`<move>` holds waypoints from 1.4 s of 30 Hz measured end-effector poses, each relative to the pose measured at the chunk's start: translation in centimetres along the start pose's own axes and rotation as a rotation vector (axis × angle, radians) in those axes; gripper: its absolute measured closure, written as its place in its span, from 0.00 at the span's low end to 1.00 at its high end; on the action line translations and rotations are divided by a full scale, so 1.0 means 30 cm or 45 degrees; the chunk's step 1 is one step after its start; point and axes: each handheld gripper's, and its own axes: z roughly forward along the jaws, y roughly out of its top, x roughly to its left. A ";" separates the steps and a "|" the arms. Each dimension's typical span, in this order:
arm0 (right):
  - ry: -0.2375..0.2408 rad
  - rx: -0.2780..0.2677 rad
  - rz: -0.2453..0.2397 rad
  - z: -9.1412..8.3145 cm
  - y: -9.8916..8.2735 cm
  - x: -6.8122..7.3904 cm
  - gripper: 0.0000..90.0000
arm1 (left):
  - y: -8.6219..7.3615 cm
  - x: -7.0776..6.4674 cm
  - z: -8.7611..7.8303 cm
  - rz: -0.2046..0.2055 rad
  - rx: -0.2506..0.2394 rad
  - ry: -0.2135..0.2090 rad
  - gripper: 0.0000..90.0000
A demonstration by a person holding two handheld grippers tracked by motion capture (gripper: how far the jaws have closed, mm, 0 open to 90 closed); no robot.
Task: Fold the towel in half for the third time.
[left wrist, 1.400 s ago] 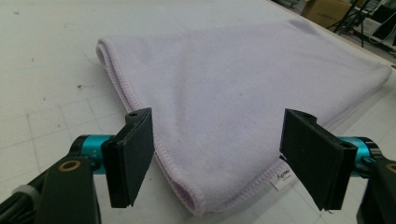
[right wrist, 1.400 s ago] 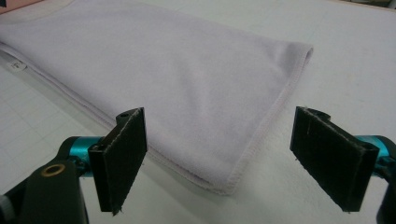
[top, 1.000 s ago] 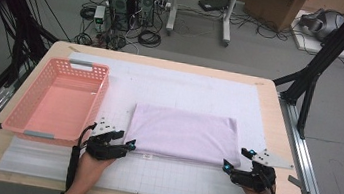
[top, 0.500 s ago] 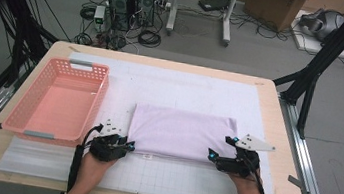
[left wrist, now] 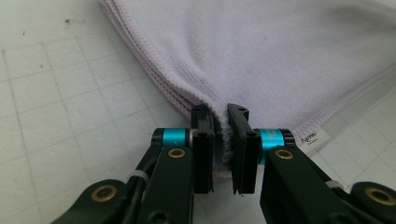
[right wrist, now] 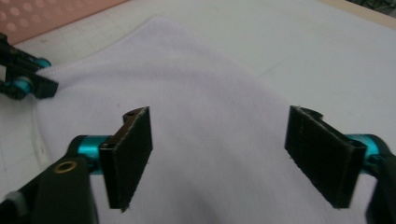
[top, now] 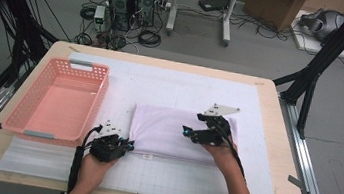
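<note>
while pinching the near left corner of the folded lilac cloth (top: pixel 180 131) in the clamped left gripper (left wrist: pixel 220 128), hovering the right gripper (top: pixel 195 130), jaws apart, over its middle. folded and flat on the white-matted tabletop (top: pixel 258 113); pink plastic basket (top: pixel 30 121) probably next, unfilled.

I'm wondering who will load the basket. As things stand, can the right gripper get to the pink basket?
Probably yes. The right gripper hovers open over the folded towel, holding nothing. The pink basket sits at the table's left. The left gripper, clamped on the towel's corner, lies partly between, so it might need to go over.
</note>
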 end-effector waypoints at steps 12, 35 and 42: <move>0.094 0.135 -0.060 0.269 0.155 -0.008 0.35 | -0.002 0.016 -0.004 -0.063 -0.009 -0.036 0.90; 0.215 0.350 -0.196 0.550 0.272 0.048 0.63 | -0.010 0.025 -0.017 -0.086 -0.010 -0.064 0.91; 0.229 0.393 -0.304 0.566 0.291 0.073 0.93 | -0.012 0.027 -0.019 -0.094 -0.009 -0.066 0.91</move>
